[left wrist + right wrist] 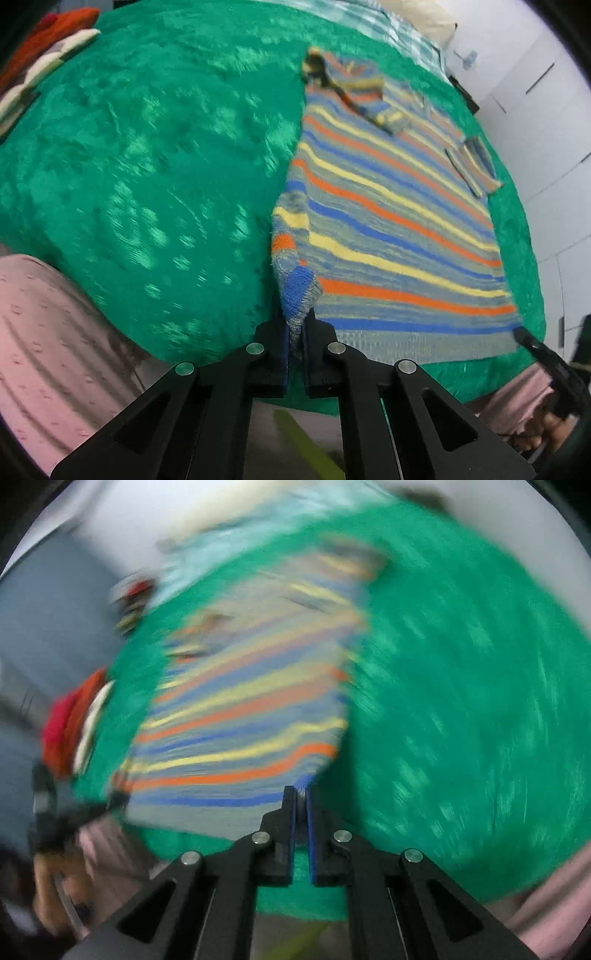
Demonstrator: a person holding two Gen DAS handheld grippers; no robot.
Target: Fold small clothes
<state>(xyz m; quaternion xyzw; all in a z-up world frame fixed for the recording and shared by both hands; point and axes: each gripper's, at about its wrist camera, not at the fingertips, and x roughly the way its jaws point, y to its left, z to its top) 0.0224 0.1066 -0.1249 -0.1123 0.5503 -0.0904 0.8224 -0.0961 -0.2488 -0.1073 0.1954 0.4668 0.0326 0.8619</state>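
Starting at the upper left of your left wrist view, a red and white cloth [44, 48] lies at the blanket's [147, 166] edge, and pink fabric [55, 350] fills the lower left. At bottom centre your left gripper [295, 332] is clamped on the sweater's [388, 221] near corner, lifting it into a peak. Right of that, the striped sweater lies flat across the green blanket, one sleeve folded over its chest. In your blurred right wrist view, your right gripper [301, 805] pinches the sweater's lower right hem corner at bottom centre.
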